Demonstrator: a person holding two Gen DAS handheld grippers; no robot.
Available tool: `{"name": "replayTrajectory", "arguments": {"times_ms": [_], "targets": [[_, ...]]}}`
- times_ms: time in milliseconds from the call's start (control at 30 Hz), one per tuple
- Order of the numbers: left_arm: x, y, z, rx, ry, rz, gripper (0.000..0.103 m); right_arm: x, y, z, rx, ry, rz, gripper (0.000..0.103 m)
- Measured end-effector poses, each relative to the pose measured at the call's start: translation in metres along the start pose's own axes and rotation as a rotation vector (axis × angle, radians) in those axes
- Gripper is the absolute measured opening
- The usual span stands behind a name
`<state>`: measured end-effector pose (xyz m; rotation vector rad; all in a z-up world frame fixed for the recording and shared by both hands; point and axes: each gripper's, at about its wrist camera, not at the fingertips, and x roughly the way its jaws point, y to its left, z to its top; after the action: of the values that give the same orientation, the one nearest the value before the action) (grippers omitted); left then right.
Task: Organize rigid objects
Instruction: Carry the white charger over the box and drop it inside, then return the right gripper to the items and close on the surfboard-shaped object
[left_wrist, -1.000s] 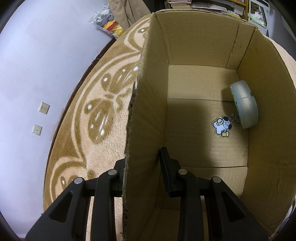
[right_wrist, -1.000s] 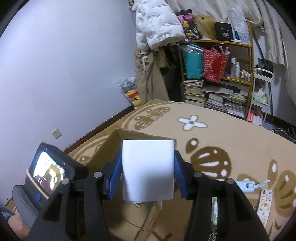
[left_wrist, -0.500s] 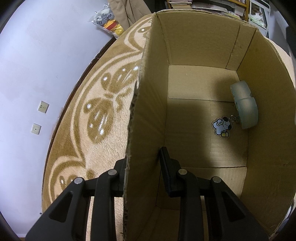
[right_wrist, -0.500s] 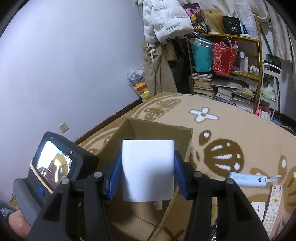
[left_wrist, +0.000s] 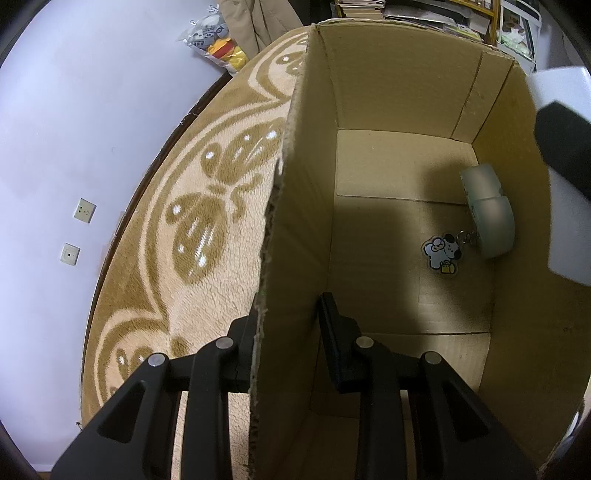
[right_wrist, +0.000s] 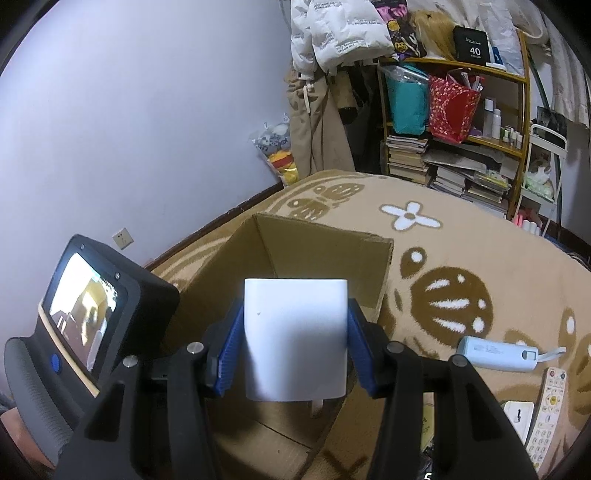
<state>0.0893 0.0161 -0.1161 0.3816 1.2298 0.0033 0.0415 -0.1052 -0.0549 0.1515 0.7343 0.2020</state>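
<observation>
Left gripper (left_wrist: 288, 325) clamps the cardboard box (left_wrist: 406, 92) wall, steadying it, while right gripper (right_wrist: 295, 347) grips white block (right_wrist: 295, 339) above the opening ahead.

Both handheld grippers were matte black plastic with round silver screws at the linkages; the right gripper (right_wrist: 295, 341) wore ribbed blue pads (right_wrist: 229, 349), while the left gripper (left_wrist: 288, 328) had plain black fingers (left_wrist: 334, 332).
</observation>
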Motion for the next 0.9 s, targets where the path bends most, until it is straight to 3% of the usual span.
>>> {"name": "replayTrajectory", "arguments": {"times_ms": [133, 367, 533, 633, 900], "targets": [[0.0, 0.0, 0.0, -0.003, 0.001, -0.002, 0.028, -0.004, 0.004, 0.002, -0.021, -0.038, -0.072, 0.056], [0.0, 0.002, 0.0, -0.01, 0.01, -0.012, 0.028, -0.016, -0.005, 0.01, 0.014, -0.063, -0.048, 0.058], [-0.001, 0.0, -0.002, -0.008, 0.011, -0.01, 0.028, -0.028, -0.011, 0.012, 0.014, -0.092, -0.103, 0.09], [0.001, 0.001, -0.002, -0.009, 0.011, -0.01, 0.029, -0.029, -0.016, 0.01, -0.003, -0.082, -0.155, 0.096], [0.001, 0.0, 0.0, -0.004, 0.012, -0.007, 0.029, -0.029, -0.043, 0.001, 0.062, -0.022, -0.171, 0.097]]}}
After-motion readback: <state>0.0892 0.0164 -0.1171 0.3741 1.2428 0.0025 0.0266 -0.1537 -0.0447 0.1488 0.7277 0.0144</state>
